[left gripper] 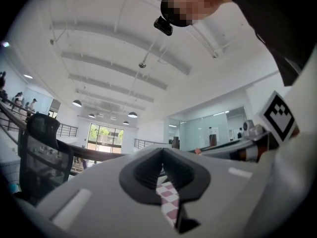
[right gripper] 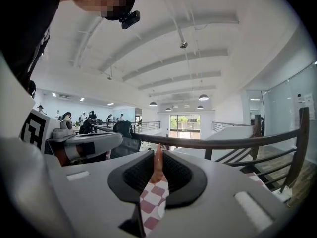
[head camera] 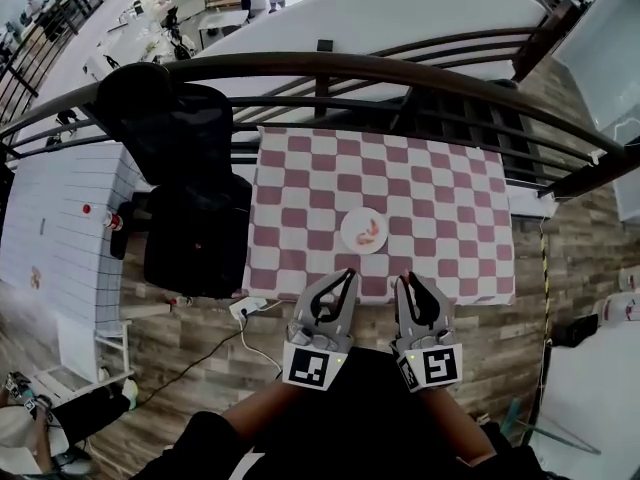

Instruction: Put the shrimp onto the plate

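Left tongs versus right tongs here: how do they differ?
The right gripper's tongs pinch a pink shrimp; the left gripper's tongs hold nothing, tips together, only checked cloth showing behind them. In the head view the left tongs angle rightward, the right tongs leftward. Both hover side by side at the cloth's near edge, short of the plate.

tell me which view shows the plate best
The head view: the whole plate shows from above on the checkered tablecloth. The two gripper views show a strip of tablecloth between their jaws, but no plate I can make out.
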A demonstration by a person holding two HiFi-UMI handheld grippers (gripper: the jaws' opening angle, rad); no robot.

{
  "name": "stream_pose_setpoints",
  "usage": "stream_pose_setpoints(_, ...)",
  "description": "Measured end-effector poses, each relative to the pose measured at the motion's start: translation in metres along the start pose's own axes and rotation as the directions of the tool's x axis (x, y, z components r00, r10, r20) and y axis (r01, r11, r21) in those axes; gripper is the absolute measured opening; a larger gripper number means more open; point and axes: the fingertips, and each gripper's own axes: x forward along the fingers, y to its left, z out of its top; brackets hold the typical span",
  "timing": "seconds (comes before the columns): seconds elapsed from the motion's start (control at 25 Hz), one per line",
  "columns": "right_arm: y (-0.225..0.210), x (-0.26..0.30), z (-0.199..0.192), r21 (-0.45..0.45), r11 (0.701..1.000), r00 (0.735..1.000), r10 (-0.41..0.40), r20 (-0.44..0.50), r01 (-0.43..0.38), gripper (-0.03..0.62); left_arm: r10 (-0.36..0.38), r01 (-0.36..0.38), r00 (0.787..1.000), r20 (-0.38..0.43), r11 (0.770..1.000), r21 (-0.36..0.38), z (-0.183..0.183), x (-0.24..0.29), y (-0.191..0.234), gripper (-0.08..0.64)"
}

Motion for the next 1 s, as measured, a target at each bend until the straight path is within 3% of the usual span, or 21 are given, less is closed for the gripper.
stream_pose_setpoints(0.08, 0.005, 0.013, -0.003, -0.001, 1.0, 1.0, 0.005, -0.012, -0.005, 0.051, 0.026, -0.027, 1.0, -0.005, 0.998, -0.057, -0.005, 0.003, 0.018, 0.009)
stream_pose_setpoints(0.44, 0.016, 0.041, -0.017, 0.014, 0.999, 0.996, 0.034, -0.081, -0.033, 0.051, 0.017, -0.02, 1.0, -0.026, 0.992, -0.124, -0.02, 0.014, 0.044, 0.009)
stream_pose_setpoints(0.64, 0.006, 0.048, -0.032, 0.047, 0.999, 0.994, 0.033, -0.108, -0.028, 0.052, 0.042, -0.045, 0.999, -0.031, 0.992, -0.12, -0.026, 0.021, 0.052, 0.009)
stream_pose_setpoints(1.0, -0.025, 0.109, -0.042, 0.066, 0.992, 0.984, 0.116, -0.134, -0.108, 0.052, 0.135, -0.14, 0.99, -0.052, 0.983, -0.116, -0.044, 0.063, 0.075, 0.009)
